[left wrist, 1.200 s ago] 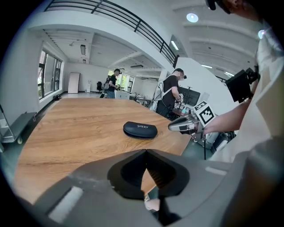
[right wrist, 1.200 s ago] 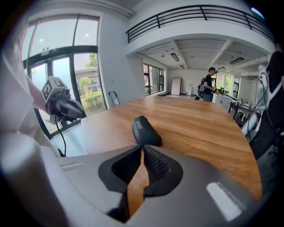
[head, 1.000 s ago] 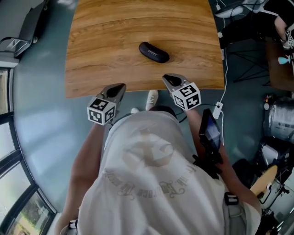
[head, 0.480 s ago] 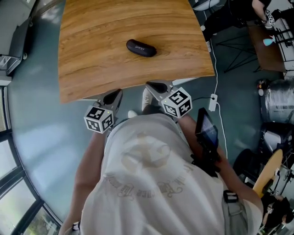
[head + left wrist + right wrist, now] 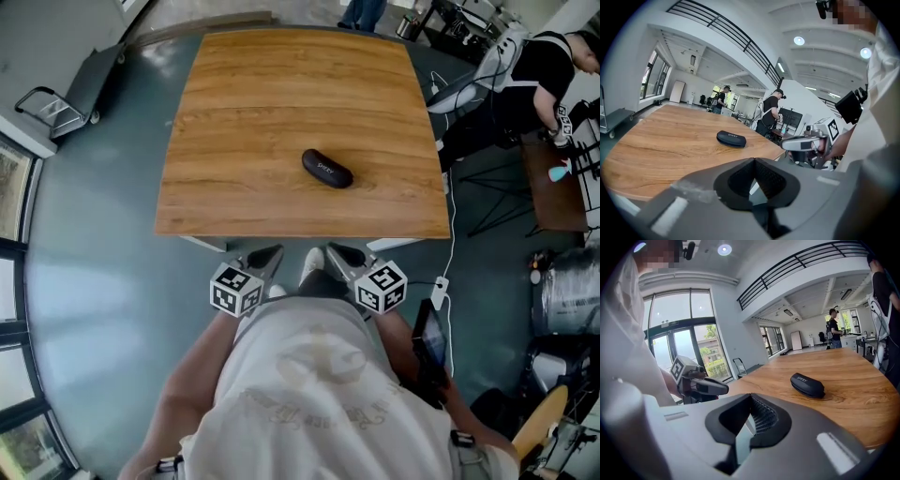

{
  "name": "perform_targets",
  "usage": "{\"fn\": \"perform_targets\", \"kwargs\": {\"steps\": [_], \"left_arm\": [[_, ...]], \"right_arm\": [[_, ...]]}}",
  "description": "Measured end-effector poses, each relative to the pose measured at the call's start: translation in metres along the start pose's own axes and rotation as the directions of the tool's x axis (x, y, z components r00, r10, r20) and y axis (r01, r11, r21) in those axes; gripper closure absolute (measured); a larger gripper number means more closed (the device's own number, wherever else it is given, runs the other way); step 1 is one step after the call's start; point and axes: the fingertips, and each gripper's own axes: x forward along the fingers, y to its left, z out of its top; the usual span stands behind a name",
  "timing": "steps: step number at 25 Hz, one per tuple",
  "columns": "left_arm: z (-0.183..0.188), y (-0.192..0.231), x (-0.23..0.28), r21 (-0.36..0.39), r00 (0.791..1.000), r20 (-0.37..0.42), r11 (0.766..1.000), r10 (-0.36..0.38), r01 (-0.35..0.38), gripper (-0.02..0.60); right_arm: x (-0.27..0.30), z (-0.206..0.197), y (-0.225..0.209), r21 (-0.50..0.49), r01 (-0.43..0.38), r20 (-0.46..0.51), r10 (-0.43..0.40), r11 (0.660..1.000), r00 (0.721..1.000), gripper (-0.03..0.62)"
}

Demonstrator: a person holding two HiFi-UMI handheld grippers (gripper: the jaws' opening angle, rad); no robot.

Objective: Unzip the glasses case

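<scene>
Wooden surface (image 5: 281,112) over a grey-blue floor in a bright, high hall, viewed steeply downward from the head. Near its middle, a little toward 5 o'clock, one dark oblong glasses case (image 5: 327,169), lying flat, long axis running from 10 to 4 o'clock, nothing else beside it. Appears closed, both halves together. Zip and pull too small to make out, so no telling how far round the zip stands.

Off the near edge, held close to the person's body and well apart from the case:
- left gripper (image 5: 265,260), at 7 o'clock from the case, jaws together on nothing;
- right gripper (image 5: 339,255), at 6 o'clock from it, jaws just drawn closed, tip to tip, nothing between them.

Judged by looks: light, with a stiff rounded shell and a smooth fabric skin. Likely to skid or spin on the bare wood under a sideways tug. Best pinned across the narrow middle of the shell with one pair of jaws and taken by the small zip tab with the other, wherever along the seam that tab sits. Little risk of breakage, more of the tab slipping free.
</scene>
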Motion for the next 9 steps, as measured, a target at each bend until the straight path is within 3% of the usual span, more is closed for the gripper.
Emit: {"fn": "perform_targets", "kwargs": {"steps": [9], "left_arm": [[-0.006,-0.018,0.008,0.030,0.998,-0.024,0.998,-0.051,0.052,0.577]], "right_arm": [[-0.011,-0.010,0.002,-0.005,0.007,-0.001,-0.007,1.000,1.000,0.586]]}}
